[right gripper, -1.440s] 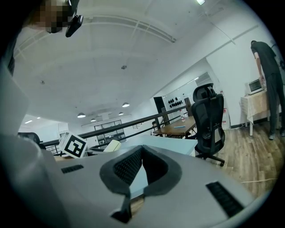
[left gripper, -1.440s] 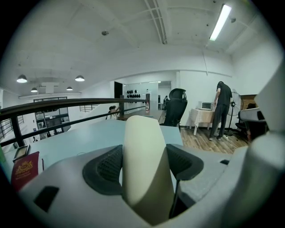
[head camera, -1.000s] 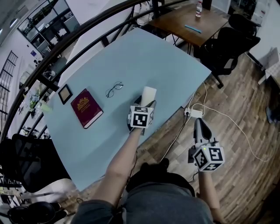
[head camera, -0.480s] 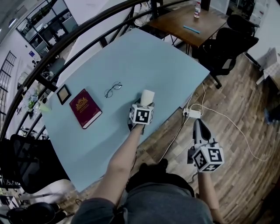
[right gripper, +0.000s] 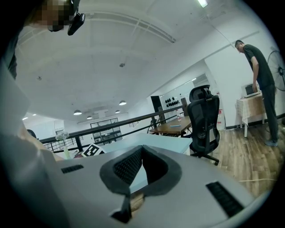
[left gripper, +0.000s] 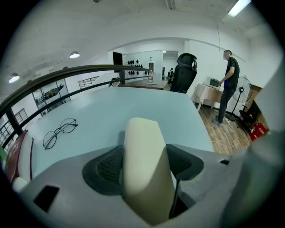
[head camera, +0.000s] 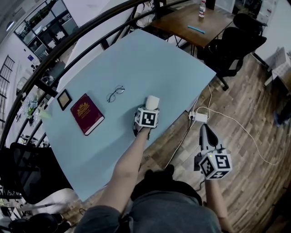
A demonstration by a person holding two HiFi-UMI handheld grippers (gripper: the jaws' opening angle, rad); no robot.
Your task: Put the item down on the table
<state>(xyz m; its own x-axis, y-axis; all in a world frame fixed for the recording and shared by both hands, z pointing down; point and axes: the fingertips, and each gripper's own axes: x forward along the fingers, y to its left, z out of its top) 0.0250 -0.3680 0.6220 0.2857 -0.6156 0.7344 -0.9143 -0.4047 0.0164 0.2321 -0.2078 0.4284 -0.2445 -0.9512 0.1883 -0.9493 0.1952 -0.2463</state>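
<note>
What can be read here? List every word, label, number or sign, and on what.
Nothing is legible.
Gold print on the red book: too small.
Label on the bottle: too small.
The cream item: no print visible.
Cubes of left gripper and right gripper: square patterns, no letters.

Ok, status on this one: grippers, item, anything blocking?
Left gripper shut on cream item, over table near edge. Right gripper shut, empty, over floor. Glasses, book aside; nothing blocking.

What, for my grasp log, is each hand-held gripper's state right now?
Left hand-held gripper: closed on the cream item.
Right hand-held gripper: closed, empty.
</note>
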